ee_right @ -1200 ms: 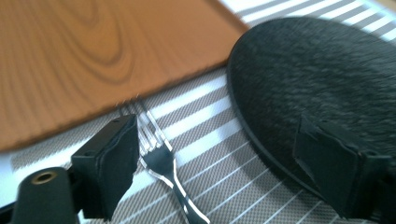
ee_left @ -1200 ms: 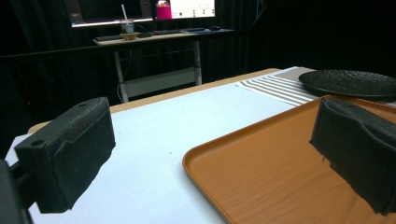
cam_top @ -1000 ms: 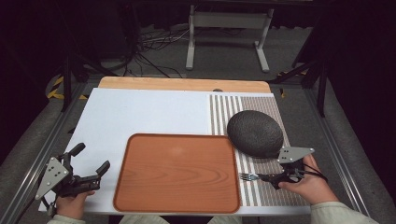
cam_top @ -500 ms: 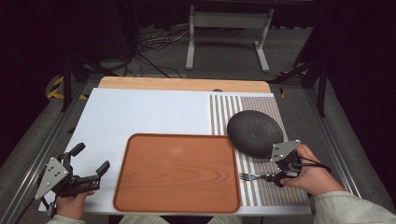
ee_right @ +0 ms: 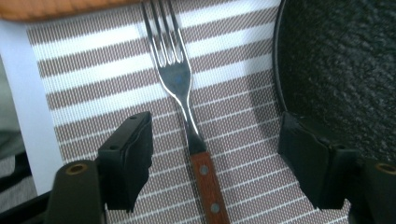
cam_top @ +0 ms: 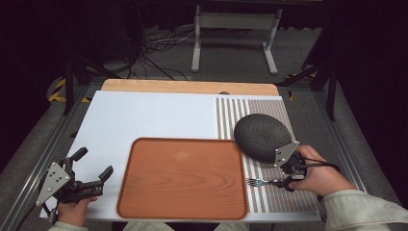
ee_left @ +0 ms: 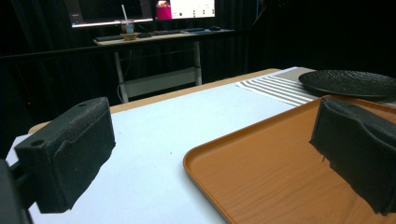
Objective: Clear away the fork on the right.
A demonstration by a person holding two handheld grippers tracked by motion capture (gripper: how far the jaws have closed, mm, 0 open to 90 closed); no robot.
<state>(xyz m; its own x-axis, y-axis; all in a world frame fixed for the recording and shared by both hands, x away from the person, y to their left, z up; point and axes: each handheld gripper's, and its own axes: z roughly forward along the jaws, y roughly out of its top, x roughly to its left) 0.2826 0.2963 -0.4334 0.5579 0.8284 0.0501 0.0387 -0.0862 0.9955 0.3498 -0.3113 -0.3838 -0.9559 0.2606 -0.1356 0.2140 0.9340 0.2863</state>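
A fork (cam_top: 262, 182) with a wooden handle lies on the striped placemat (cam_top: 231, 115), tines toward the wooden tray (cam_top: 183, 178). My right gripper (cam_top: 285, 180) hovers over the handle end, next to the dark plate (cam_top: 262, 137). In the right gripper view the fork (ee_right: 180, 84) lies between the jaws of the right gripper (ee_right: 215, 126). Those jaws have just been closing, and gaps remain on both sides of the fork. My left gripper (cam_top: 93, 163) rests open at the table's near left corner, beside the tray (ee_left: 280, 177), with nothing between its jaws (ee_left: 212, 140).
The dark textured plate (ee_right: 341, 60) sits close to the right jaw. A white mat (cam_top: 144, 115) covers the left and middle of the table, with a wooden strip (cam_top: 187, 87) along the far edge. Beyond the table stand a metal stand (cam_top: 231, 29) and cables.
The right hand has moved left and a little up, toward the plate. The fork lies where it was. The left gripper has stayed put.
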